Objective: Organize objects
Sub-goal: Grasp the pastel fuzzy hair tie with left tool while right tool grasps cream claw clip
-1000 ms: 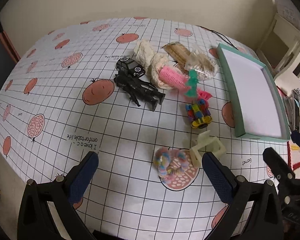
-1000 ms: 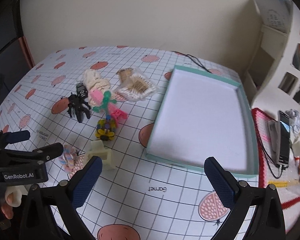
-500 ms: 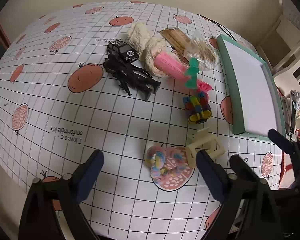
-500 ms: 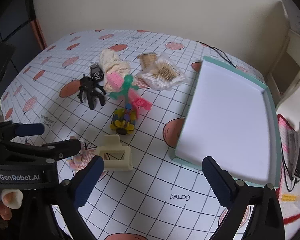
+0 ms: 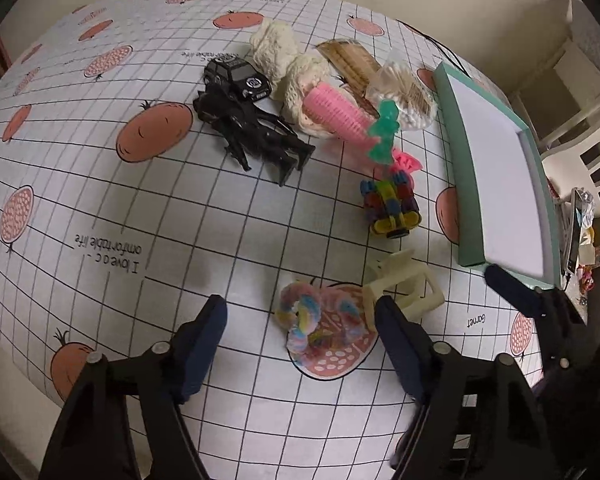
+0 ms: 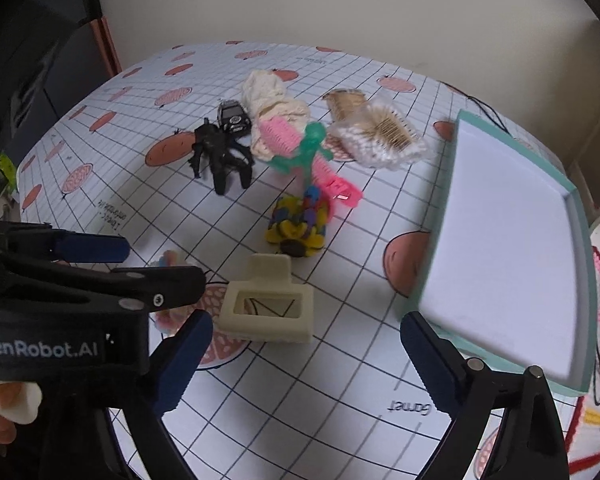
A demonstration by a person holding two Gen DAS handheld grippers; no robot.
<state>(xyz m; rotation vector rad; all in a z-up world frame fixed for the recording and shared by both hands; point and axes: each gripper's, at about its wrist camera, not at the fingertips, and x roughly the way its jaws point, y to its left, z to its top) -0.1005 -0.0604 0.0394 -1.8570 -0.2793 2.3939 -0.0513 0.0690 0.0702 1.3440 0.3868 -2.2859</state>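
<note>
- Tablecloth (image 5: 100,184) is a white grid with red fruit prints, on a table against a beige wall; white shelving at the right edge of both views.
- Your left gripper (image 5: 300,316) has jaws spread wide, holding nothing, low over the pastel scrunchie (image 5: 312,320) at lower centre of the left view.
- Your right gripper (image 6: 306,344) is also wide open and empty, with the cream clip (image 6: 270,304) just ahead between its tips.
- Teal tray (image 6: 508,236) sits at right in both views, one only, nothing in it; judged as the drop target.
- Count of loose items, one each: scrunchie, cream clip, block toy (image 5: 392,208), green figure (image 6: 304,148), pink clip (image 6: 342,192), pink roller (image 5: 336,114), cream knit (image 5: 288,68), black car (image 5: 238,78), black robot toy (image 5: 256,136), swab bag (image 6: 380,136), brown pack (image 5: 350,58). All clustered centre to upper centre, well left of the tray.
- Handling, judged:
  - Scrunchie: soft, light; pinch across the loop, it'll compress.
  - Cream clip: stiff, hollow, light plastic; grip across the flat sides, not the hinge tab.
  - Swab bag: slick film, crushable; take it at a bunched edge.
  - Block toy may shed pieces; squeeze gently.
  - Green figure looks upright and tippy; approach slowly.
</note>
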